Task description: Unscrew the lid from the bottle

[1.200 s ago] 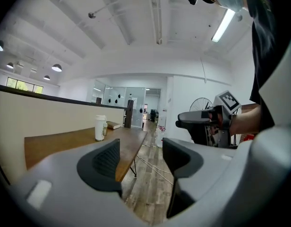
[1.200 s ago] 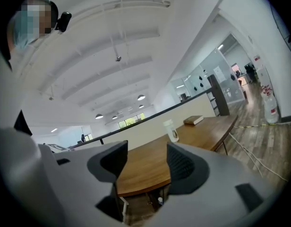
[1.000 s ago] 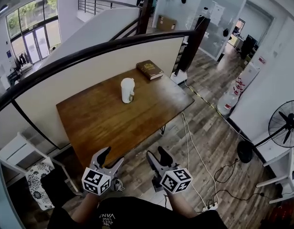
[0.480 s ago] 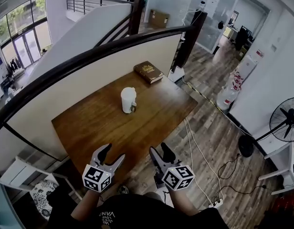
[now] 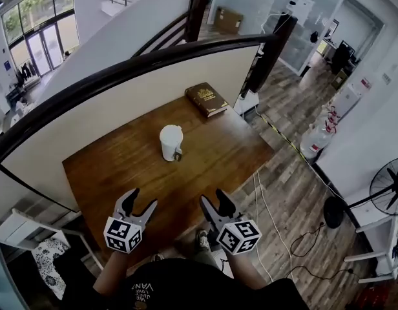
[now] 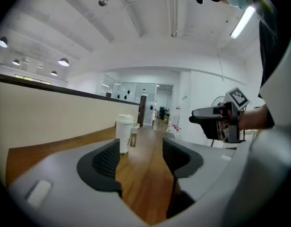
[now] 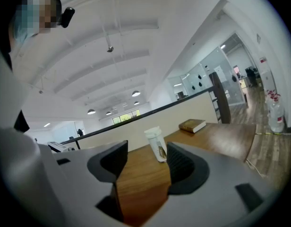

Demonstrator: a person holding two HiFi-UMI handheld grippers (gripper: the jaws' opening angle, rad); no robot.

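A white bottle point(image 5: 170, 143) with a white lid and a small brown tag stands upright near the middle of the wooden table point(image 5: 121, 166). It shows in the left gripper view as the bottle point(image 6: 124, 133) beyond the jaws, and in the right gripper view as the bottle point(image 7: 156, 144) likewise far ahead. My left gripper point(image 5: 138, 203) hovers at the table's near edge, open and empty. My right gripper point(image 5: 215, 204) hovers beside it, just off the near edge, also open with nothing between its fingers. Both are well short of the bottle.
A brown book point(image 5: 207, 99) lies at the table's far corner. A low wall with a dark handrail point(image 5: 121, 73) runs behind the table. Cables point(image 5: 276, 225) trail over the wood floor at the right, near a standing fan point(image 5: 386, 189) and water jugs point(image 5: 317, 139).
Both grippers have moved forward to the table's near edge, and the view has shifted closer to the table. The jaws stay as wide as before. The bottle has not moved.
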